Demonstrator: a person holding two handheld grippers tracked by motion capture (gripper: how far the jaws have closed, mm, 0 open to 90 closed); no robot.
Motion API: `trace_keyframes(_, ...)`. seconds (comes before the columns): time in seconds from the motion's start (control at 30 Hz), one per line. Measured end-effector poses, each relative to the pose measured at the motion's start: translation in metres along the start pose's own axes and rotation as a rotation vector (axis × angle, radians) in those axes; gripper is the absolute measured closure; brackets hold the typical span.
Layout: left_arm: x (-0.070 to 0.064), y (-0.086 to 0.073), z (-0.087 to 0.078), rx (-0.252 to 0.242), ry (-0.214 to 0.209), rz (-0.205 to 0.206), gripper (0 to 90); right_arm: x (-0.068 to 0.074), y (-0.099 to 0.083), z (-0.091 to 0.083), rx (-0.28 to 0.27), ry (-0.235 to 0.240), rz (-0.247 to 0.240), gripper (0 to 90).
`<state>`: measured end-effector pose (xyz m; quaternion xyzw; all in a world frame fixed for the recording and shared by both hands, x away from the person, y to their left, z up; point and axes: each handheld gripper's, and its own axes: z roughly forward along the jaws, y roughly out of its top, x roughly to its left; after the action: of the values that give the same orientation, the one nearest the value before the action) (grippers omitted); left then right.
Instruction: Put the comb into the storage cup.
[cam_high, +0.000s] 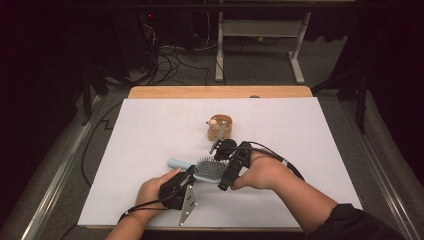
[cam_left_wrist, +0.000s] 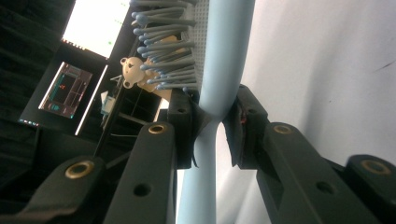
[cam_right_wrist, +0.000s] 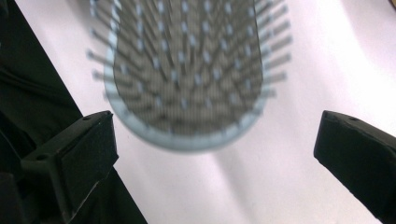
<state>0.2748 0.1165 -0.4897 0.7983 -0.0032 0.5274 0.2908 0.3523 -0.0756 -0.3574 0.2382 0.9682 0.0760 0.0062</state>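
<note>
Meanwhile, left hand-held gripper (cam_left_wrist: 212, 126) clamped on unlabelled hairbrush (cam_left_wrist: 219, 70), right hand-held gripper (cam_right_wrist: 215, 154) wide apart.

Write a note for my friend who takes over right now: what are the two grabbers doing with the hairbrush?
Left gripper: shut on the light blue hairbrush, pinching its handle where it narrows below the bristle head.
Right gripper: open, jaws wide apart, right at the brush's bristle head and not touching it.
The brush is beside the small wooden holder on the white table sheet; a little bear figure sits at that holder.
Done: brush gripped by the left.
Left: probably the right closes on the head; after that I cannot tell.
</note>
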Motion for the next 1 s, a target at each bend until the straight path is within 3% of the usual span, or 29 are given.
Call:
trace_keyframes(0.5, 0.004, -0.004, 0.000, 0.013, 0.010, -0.024, 74.1, -0.017, -0.028, 0.004, 0.030, -0.028, 0.041, 0.0)
trace_keyframes(0.77, 0.010, -0.006, -0.001, 0.002, 0.008, -0.112, 73.9, -0.032, -0.052, 0.015, 0.052, -0.060, 0.074, 1.2)
trace_keyframes(1.0, 0.015, -0.008, -0.002, 0.000, 0.008, -0.154, 74.0, -0.046, -0.075, 0.029, 0.071, -0.074, 0.122, 0.0)
